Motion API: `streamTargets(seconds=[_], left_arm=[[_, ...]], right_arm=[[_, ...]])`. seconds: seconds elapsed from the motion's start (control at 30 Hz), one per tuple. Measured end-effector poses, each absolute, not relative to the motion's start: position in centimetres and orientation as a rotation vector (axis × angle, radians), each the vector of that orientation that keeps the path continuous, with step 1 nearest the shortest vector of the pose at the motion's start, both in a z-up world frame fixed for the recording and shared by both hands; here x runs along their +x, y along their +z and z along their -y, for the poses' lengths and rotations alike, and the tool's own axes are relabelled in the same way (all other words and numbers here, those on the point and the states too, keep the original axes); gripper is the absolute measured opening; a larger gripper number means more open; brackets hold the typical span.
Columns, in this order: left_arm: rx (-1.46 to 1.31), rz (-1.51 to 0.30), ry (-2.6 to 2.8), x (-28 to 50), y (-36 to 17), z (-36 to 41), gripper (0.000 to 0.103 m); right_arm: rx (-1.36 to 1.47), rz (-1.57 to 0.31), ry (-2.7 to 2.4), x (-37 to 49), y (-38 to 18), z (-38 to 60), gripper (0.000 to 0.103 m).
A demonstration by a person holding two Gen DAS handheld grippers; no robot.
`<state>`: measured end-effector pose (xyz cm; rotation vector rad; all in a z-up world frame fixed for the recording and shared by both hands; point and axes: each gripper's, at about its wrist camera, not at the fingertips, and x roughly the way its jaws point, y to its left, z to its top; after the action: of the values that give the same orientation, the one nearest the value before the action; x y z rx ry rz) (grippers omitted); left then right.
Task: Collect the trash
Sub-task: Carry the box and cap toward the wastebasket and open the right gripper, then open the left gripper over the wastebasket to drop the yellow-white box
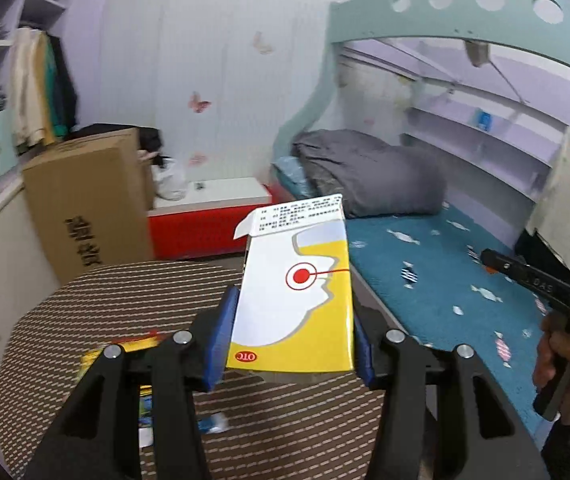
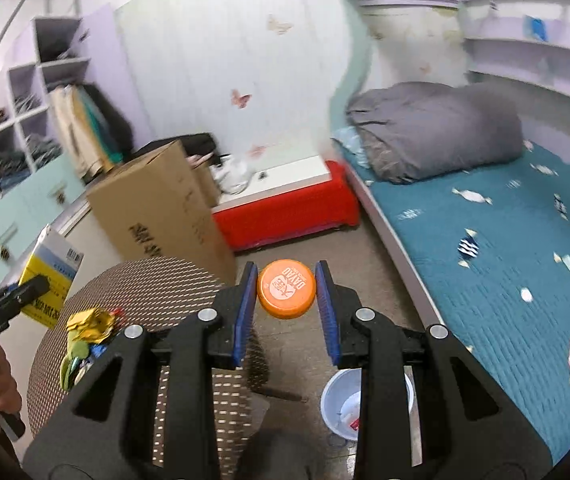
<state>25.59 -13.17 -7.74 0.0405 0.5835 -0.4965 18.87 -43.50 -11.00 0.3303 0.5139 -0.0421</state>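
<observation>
Left gripper (image 1: 291, 340) fingers clamped on a box, right gripper (image 2: 287, 304) fingers pinching a cap

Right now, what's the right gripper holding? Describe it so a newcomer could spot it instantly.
Start at the round woven-top table beside the teal bed. Just past the table's edge, above the floor, the right gripper pinches a small orange cap between its blue pads. It is the only orange disc around, printed with white lettering, unlike the yellow crumpled wrappers on the table.

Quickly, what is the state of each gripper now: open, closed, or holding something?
Left gripper: closed on the yellow and white medicine box.
Right gripper: holding the orange cap between its blue pads.
</observation>
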Motion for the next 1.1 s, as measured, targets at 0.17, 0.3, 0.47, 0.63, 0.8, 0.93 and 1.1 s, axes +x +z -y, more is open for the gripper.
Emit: streamTargets(seconds=[0.17, 0.3, 0.47, 0.63, 0.8, 0.93, 1.1], left_arm=[[0.057, -0.623, -0.583, 26.1, -9.0, 18.3, 0.049], [0.082, -0.662, -0.630, 26.6, -10.4, 21.6, 0.049], [0.120, -0.732, -0.672, 27.8, -12.9, 25.6, 0.049], [0.155, -0.816, -0.704, 29.5, -15.9, 29.0, 0.049], [0.205, -0.893, -0.722, 31.0, -19.1, 32.0, 0.049], [0.247, -0.959, -0.741, 31.9, -21.8, 34.5, 0.049], [0.287, -1.019, -0.770, 32.5, -24.2, 37.3, 0.050]], right_arm=[[0.422, -0.564, -0.085, 19.4, -13.9, 47.3, 0.029], [0.499, -0.646, -0.092, 21.1, -18.1, 49.1, 0.029], [0.559, -0.729, -0.091, 23.0, -23.0, 50.2, 0.029], [0.647, -0.798, -0.104, 25.2, -27.7, 52.0, 0.043], [0.761, -0.830, -0.126, 25.1, -30.8, 54.0, 0.069], [0.799, -0.802, -0.164, 23.1, -30.8, 55.9, 0.078], [0.811, -0.758, -0.209, 20.4, -29.7, 57.7, 0.083]])
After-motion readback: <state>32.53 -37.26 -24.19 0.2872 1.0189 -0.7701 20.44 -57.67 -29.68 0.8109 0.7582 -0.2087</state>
